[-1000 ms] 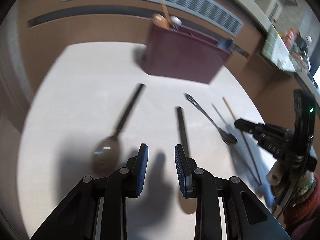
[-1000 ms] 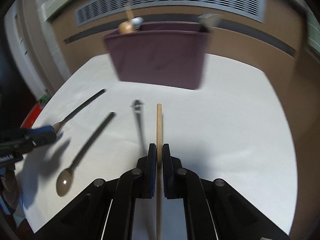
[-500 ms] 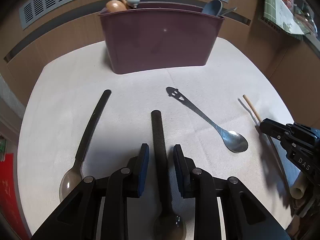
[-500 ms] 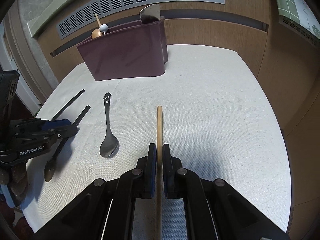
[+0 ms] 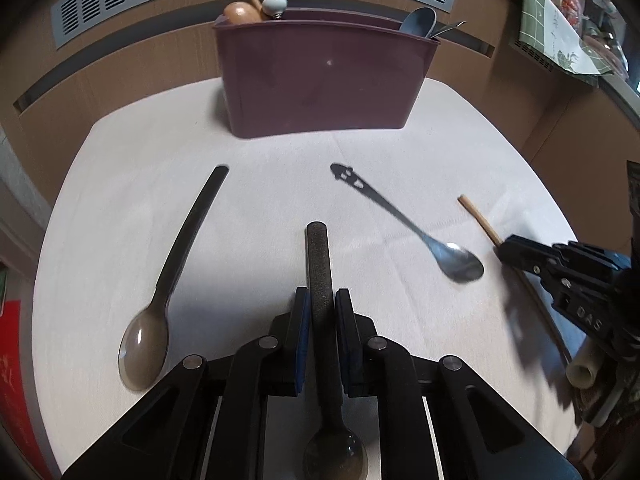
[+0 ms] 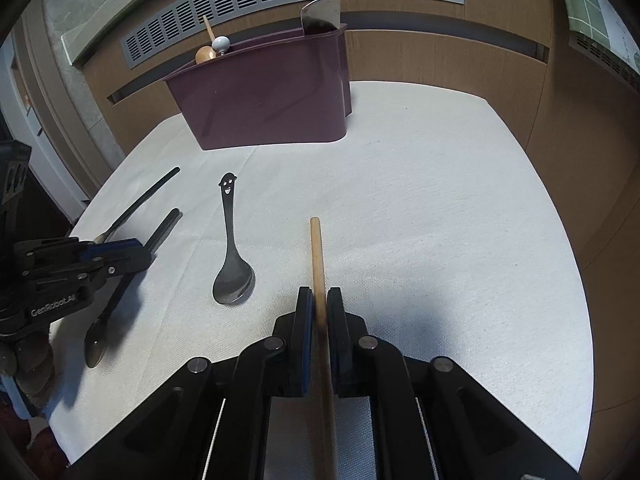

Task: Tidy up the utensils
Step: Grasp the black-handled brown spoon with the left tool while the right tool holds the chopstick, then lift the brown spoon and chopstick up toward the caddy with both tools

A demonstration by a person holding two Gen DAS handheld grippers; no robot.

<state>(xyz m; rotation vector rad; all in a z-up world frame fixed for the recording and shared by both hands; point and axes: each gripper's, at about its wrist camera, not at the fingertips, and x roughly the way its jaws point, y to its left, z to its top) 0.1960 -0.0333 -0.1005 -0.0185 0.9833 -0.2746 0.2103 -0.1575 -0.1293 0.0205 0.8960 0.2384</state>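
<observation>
My left gripper (image 5: 321,296) has just been closing its fingers (image 5: 301,320) on the black handle of a dark spoon (image 5: 320,264); the handle runs straight up between the blue pads, which now sit against its sides, and the bowl lies on the desk (image 5: 120,184) beneath the gripper body; I read that as a pinch on the dark spoon.

My right gripper (image 6: 319,296) has its fingers (image 6: 306,320) nearly together around a wooden stick (image 6: 317,248); they have just eased apart slightly, and whether the pads press the wood or merely flank it I cannot tell; the stick's far end points toward the bin (image 6: 264,100) and it lies along the white cloth.

Between the two grippers lies a steel spoon (image 6: 231,256) with a smiling face cut into its handle end, bowl toward me; it is untouched.

To the left of my left gripper lies a brown spoon (image 5: 168,280), black handle angled toward the bin, bowl near the desk edge.

The maroon bin stands upright at the far side of the desk; a wooden spoon (image 5: 240,10) and a white knob (image 5: 274,3) rise from its left end, and a grey spoon (image 5: 418,22) from its right end.
</observation>
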